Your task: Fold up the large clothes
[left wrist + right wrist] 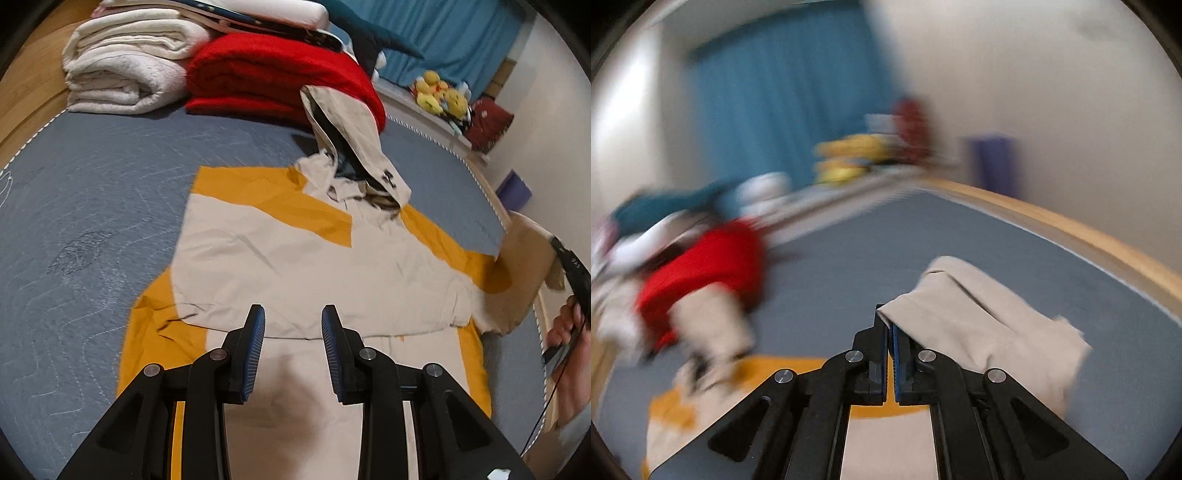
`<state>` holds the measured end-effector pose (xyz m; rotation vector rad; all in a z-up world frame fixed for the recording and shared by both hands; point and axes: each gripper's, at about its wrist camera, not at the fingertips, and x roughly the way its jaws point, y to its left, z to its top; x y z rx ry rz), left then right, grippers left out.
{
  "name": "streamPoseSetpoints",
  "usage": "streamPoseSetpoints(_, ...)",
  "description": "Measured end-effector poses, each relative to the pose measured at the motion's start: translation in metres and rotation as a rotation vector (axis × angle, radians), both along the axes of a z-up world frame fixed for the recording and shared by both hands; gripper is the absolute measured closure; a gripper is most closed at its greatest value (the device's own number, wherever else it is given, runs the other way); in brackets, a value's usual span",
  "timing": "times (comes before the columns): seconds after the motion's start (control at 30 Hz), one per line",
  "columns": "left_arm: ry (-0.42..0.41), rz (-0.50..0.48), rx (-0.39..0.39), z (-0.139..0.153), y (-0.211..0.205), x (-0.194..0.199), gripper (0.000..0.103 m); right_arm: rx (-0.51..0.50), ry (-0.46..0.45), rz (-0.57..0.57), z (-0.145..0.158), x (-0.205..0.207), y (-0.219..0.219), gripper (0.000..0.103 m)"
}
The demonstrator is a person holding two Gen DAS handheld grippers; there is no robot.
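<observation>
Right wrist: right gripper (890, 326) pinches jacket sleeve (982, 325); left gripper (293, 319) gapes empty.

**Hooded jacket spread on the bed**

A beige jacket (295, 266) with mustard-yellow panels lies flat on the grey bed (92, 206). Its hood (354, 147) points toward the folded blankets and stands partly upright. One beige sleeve (990, 325) is lifted off the bed at the jacket's right side, its cuff clamped in the right gripper (891, 332).
</observation>
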<state>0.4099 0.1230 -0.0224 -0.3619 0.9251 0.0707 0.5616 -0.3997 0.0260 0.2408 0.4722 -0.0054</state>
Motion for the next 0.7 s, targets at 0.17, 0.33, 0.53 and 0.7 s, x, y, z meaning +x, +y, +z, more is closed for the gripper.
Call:
streamPoseSetpoints(0.17, -0.005, 0.063, -0.04, 0.005, 0.031, -0.01, 0.075, -0.038, 0.033, 0.422, -0.001, -0.034, 0.209, 0.101)
streamPoseSetpoints(0.33, 0.016, 0.102, -0.105, 0.003, 0.058, -0.013, 0.075, -0.069, 0.308, 0.69, -0.09, -0.064, 0.35, 0.097)
streamPoseSetpoints(0.53, 0.045, 0.086, -0.158, -0.002, 0.062, -0.01, 0.074, -0.099, 0.621, 0.639, -0.149, -0.074, 0.358, 0.092)
streamPoseSetpoints(0.7, 0.059, 0.038, -0.138, -0.011, 0.041, -0.002, 0.074, -0.12, 0.521, 0.58, -0.087, -0.105, 0.289, 0.086)
